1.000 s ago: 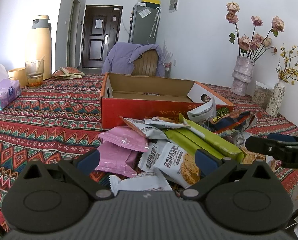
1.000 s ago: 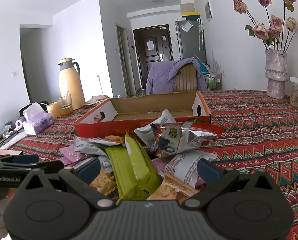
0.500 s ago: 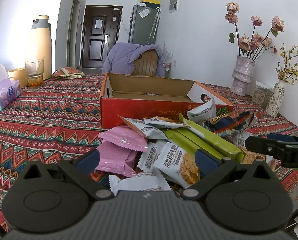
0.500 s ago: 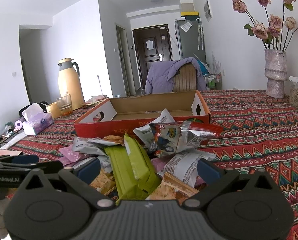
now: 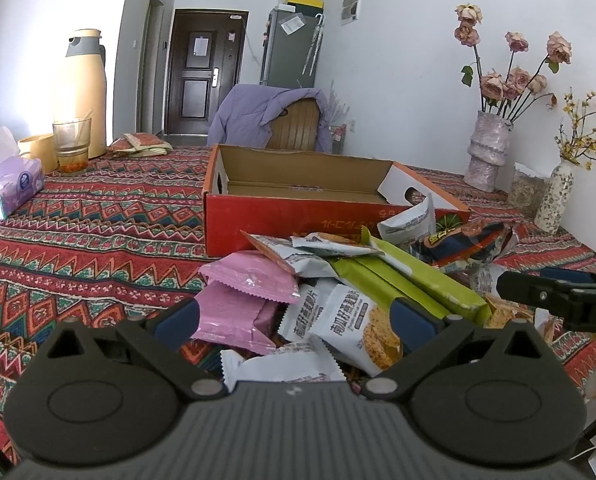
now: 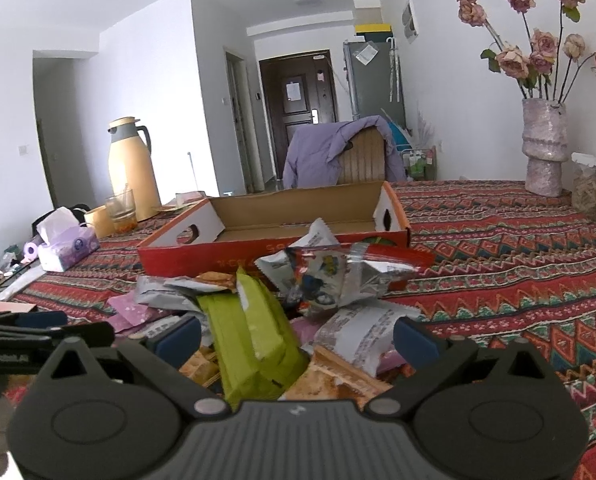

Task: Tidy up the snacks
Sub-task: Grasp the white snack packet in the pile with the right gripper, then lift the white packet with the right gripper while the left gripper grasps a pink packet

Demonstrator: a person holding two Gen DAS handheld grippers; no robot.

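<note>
Both tools hang spread wide over the snack heap, gripping nothing.
Left tool (image 5: 294,320) brackets pink wafer packs (image 5: 244,296) and a white oat-biscuit pack (image 5: 362,328); right tool (image 6: 297,338) straddles a green bar pack (image 6: 254,340), long axis running 12 to 6 o'clock. Red cardboard box (image 5: 282,220) sits open at 12 o'clock on the patterned worktop (image 5: 86,220).

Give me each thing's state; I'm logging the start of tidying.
Box: open, looks empty.
Snack pile: heaped loose before the box.
Left gripper: fingers open, holding nothing.
Right gripper: fingers open, holding nothing.
Glass: upright.
</note>
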